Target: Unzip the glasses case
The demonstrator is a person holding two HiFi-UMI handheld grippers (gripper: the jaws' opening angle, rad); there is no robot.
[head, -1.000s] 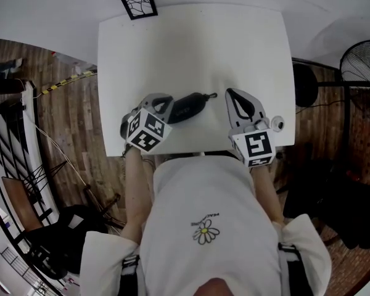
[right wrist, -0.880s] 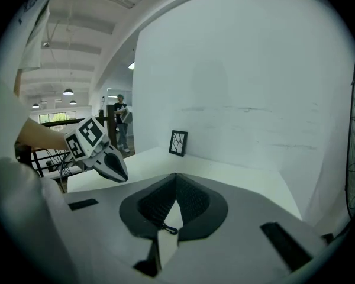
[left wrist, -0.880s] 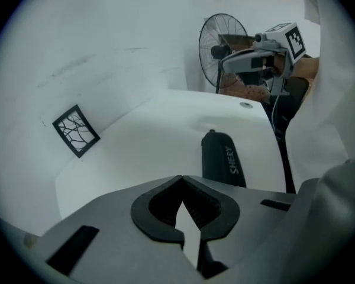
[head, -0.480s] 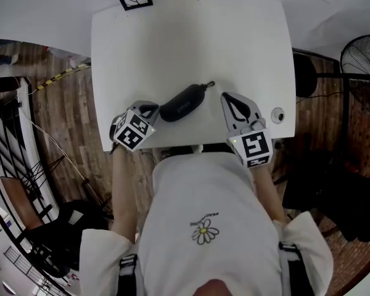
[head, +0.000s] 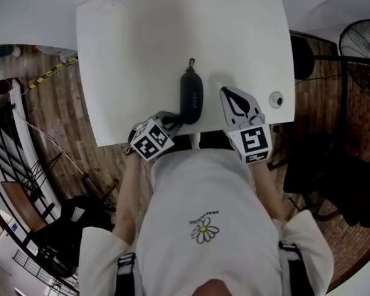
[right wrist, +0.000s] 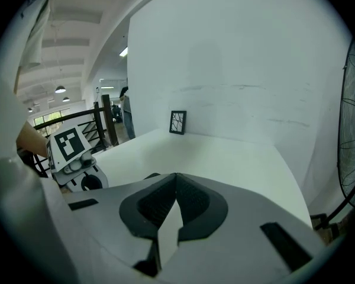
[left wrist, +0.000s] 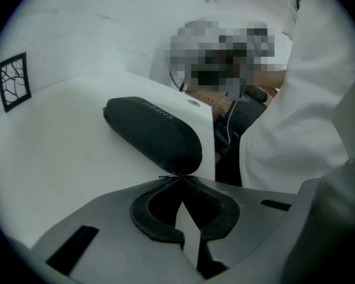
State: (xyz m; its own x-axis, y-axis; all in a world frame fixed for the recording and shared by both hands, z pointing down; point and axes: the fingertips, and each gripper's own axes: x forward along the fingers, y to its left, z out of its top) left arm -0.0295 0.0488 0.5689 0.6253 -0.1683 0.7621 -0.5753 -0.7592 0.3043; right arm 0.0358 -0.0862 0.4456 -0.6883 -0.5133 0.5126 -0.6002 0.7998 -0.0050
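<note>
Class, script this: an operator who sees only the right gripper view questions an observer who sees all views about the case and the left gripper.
Operator: Where's the case?
Observer: The case lies on the table left of the right gripper, apart from it, pointing toward the far edge.
Operator: And the left gripper?
Observer: The left gripper is shut at the case's near end, seemingly pinching a thin sliver there.
</note>
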